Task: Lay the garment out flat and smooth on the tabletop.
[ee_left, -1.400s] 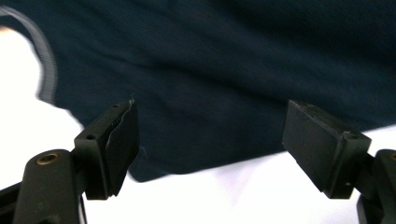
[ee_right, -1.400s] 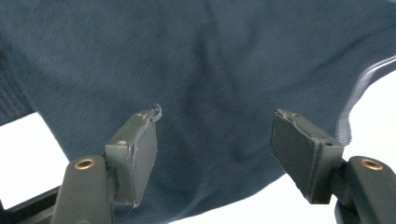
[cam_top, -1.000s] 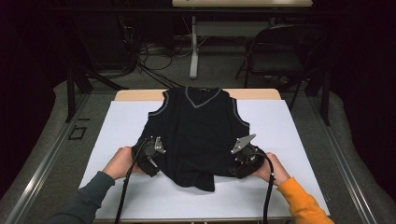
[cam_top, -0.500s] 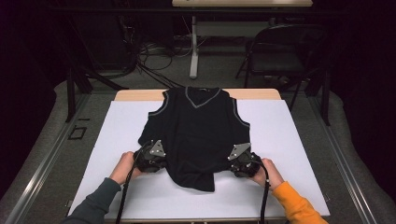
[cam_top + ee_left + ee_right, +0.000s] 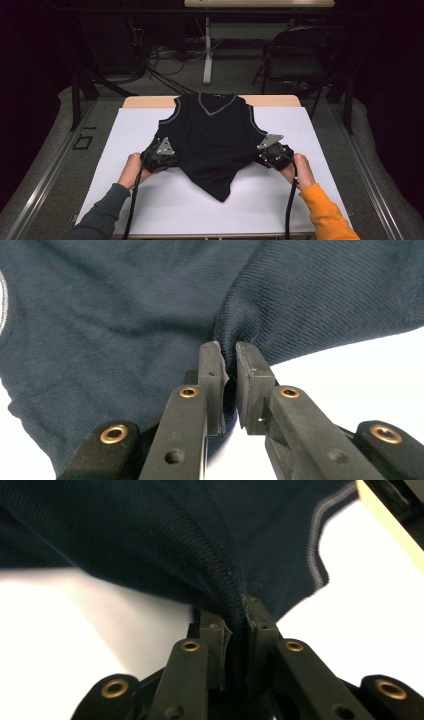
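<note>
A dark sleeveless V-neck vest (image 5: 212, 132) with grey trim lies on the white table top (image 5: 320, 200), neck toward the far edge. My left gripper (image 5: 167, 156) pinches the vest's lower left edge, and in the left gripper view its tips (image 5: 229, 352) are shut on a fold of the knit (image 5: 125, 305). My right gripper (image 5: 265, 154) has just been closing with the lower right edge between its jaws. In the right gripper view its tips (image 5: 235, 607) clamp a ribbed ridge of fabric (image 5: 150, 530). The hem sags to a point between the two grippers.
The white top sits on a wooden table whose far edge (image 5: 150, 101) shows behind the vest. A folding chair (image 5: 300, 50), a table leg (image 5: 207, 50) and floor cables stand beyond. Bare white surface lies on both sides of the vest and in front of it.
Both grippers have closed on the vest's lower edges. The hands have drawn slightly apart, stretching the lower vest sideways so its hem now hangs to a point in the middle.
</note>
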### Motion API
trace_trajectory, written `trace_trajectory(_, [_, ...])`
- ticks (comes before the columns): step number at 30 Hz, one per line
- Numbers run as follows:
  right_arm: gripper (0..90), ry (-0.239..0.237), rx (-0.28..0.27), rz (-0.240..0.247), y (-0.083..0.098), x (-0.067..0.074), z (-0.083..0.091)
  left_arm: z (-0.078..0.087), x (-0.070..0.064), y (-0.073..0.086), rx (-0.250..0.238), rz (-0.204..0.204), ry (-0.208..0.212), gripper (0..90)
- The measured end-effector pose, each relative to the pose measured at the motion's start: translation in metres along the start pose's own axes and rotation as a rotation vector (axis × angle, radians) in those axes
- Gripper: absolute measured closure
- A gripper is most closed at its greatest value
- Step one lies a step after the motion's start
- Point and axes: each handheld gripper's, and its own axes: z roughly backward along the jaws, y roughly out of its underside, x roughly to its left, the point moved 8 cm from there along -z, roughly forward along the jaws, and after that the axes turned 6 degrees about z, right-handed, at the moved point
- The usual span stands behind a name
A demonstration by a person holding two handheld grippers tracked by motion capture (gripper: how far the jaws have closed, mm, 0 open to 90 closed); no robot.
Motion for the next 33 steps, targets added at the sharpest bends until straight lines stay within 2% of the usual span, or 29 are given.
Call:
trace_trajectory(1, [79.4,0.009,0.018,-0.012,0.002,-0.002,-0.007,-0.005,0.001,0.001,0.012,0.012,0.006,81.7])
trace_trajectory(3, [74.6,-0.007,0.036,-0.029,0.006,-0.002,-0.022,-0.011,0.001,0.005,0.034,0.028,0.015,78.0])
trace_trajectory(4, [68.2,-0.019,0.051,-0.041,0.009,0.0,-0.025,-0.01,0.001,0.006,0.044,0.032,0.012,73.5])
trace_trajectory(5, [64.4,-0.03,0.057,-0.048,0.011,0.001,-0.026,-0.008,0.002,0.007,0.053,0.042,0.01,63.6])
trace_trajectory(9, [47.3,-0.033,0.034,-0.073,0.013,0.0,-0.012,0.001,-0.003,0.012,0.045,0.071,0.023,38.0])
trace_trajectory(12, [40.7,-0.05,-0.002,-0.075,0.01,0.005,0.005,0.001,-0.01,0.018,0.078,0.04,0.02,30.3])
trace_trajectory(13, [40.0,-0.056,-0.013,-0.07,0.008,0.009,0.009,-0.001,-0.012,0.019,0.084,0.034,0.02,30.6])
trace_trajectory(14, [39.4,-0.084,-0.021,-0.059,0.006,0.014,0.012,-0.003,-0.013,0.019,0.089,0.028,0.015,31.4])
trace_trajectory(16, [39.1,-0.129,-0.022,-0.039,0.002,0.027,0.012,-0.009,-0.013,0.018,0.092,0.013,0.012,40.6])
trace_trajectory(17, [39.2,-0.142,-0.005,-0.015,0.003,0.034,0.008,-0.01,-0.013,0.016,0.076,0.016,0.006,41.6])
trace_trajectory(18, [39.2,-0.146,0.008,-0.004,0.003,0.039,0.003,-0.011,-0.013,0.015,0.069,0.01,0.0,49.0])
trace_trajectory(19, [40.1,-0.146,0.024,0.008,0.005,0.041,-0.003,-0.012,-0.013,0.014,0.061,0.007,0.001,53.7])
trace_trajectory(21, [42.1,-0.147,0.034,0.001,0.007,0.042,-0.016,-0.013,-0.013,0.013,0.048,0.009,0.006,61.6])
trace_trajectory(24, [47.2,-0.149,0.055,-0.019,0.012,0.04,-0.029,-0.015,-0.01,0.012,0.041,0.001,-0.012,74.6])
trace_trajectory(27, [56.9,-0.141,0.037,-0.041,0.013,0.037,-0.03,-0.015,-0.009,0.012,0.036,0.003,-0.013,79.6])
trace_trajectory(31, [73.7,-0.152,0.025,-0.06,0.015,0.037,-0.03,-0.014,-0.009,0.012,0.03,0.016,-0.003,81.5])
trace_trajectory(33, [81.6,-0.142,0.022,-0.052,0.016,0.036,-0.03,-0.013,-0.009,0.012,0.027,0.018,-0.002,82.1])
